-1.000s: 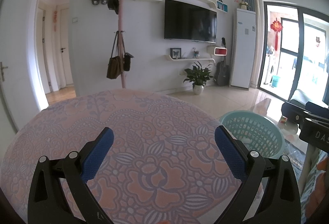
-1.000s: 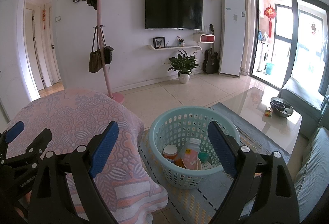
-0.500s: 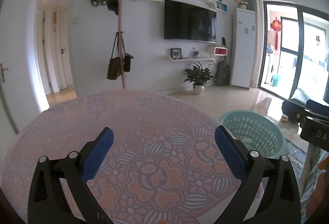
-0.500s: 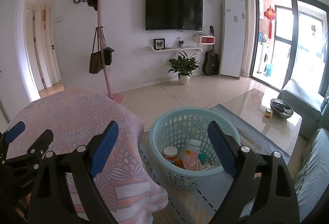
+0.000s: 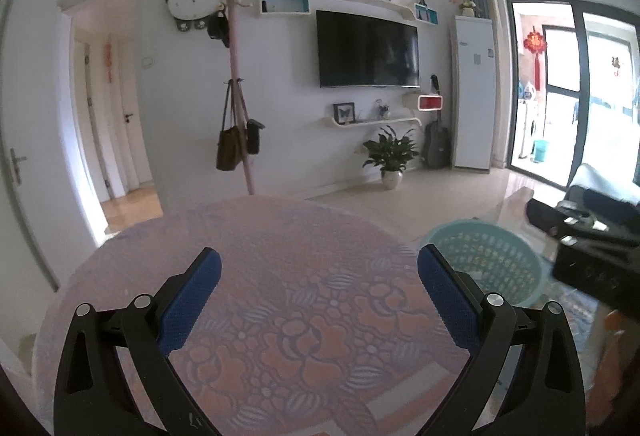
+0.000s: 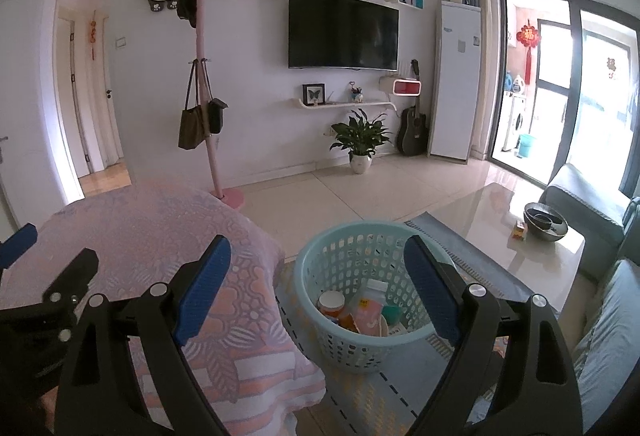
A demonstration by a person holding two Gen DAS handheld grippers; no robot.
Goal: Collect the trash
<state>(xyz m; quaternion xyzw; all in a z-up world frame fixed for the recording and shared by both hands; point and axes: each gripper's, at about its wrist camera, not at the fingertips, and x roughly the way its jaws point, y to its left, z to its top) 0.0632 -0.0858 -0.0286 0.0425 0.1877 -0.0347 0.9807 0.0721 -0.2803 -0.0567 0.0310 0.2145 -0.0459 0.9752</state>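
A light-blue plastic basket [image 6: 362,340] stands on the floor rug, holding trash: a jar with an orange lid [image 6: 331,302], a pink-labelled bottle [image 6: 370,310] and other bits. My right gripper [image 6: 317,278] hangs open above and before the basket, nothing between its blue pads. My left gripper [image 5: 319,282] is open over a round table with a pink flowered cloth [image 5: 280,264], its pads empty. The basket [image 5: 486,264] shows to the right in the left wrist view, beside the black body of the right gripper [image 5: 588,256].
A glass coffee table [image 6: 532,248] with a dark bowl [image 6: 545,222] and a small box stands right of the basket, a grey sofa [image 6: 604,312] beyond. A coat rack [image 6: 208,95], a potted plant [image 6: 360,143] and a guitar line the far wall. Tiled floor lies between.
The left gripper has risen and drawn back a little, so more of the room and door shows above the table. The right gripper's view is nearly the same.
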